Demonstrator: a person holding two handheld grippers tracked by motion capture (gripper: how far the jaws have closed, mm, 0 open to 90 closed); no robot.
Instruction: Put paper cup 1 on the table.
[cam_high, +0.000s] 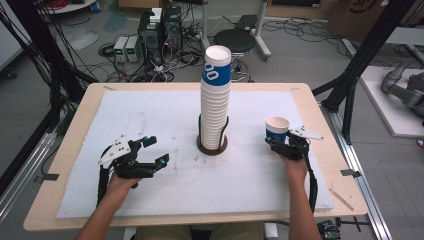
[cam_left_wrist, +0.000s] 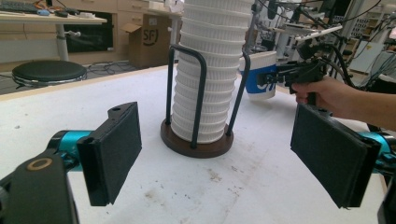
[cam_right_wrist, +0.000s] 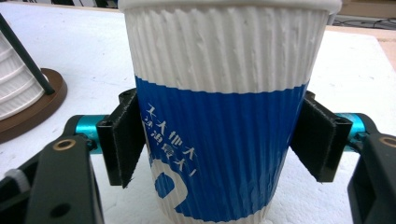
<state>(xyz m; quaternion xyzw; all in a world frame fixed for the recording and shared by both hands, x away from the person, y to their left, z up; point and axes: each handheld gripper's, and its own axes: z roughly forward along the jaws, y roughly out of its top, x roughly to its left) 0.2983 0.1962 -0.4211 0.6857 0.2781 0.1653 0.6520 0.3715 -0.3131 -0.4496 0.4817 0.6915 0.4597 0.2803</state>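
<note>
Gripping paper cup: right tongs; left tongs: wide; holder: cup stack

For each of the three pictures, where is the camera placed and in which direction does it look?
High view: above the person's side, looking forward and down on the table; both forearms, left gripper and right gripper show.
Left gripper view: rides on the left gripper, looking between its open jaws at the cup stack; the other hand shows beyond.
Right gripper view: rides on the right gripper, facing the cup between its jaws.
Shared: all three show the stack and the cup.
</note>
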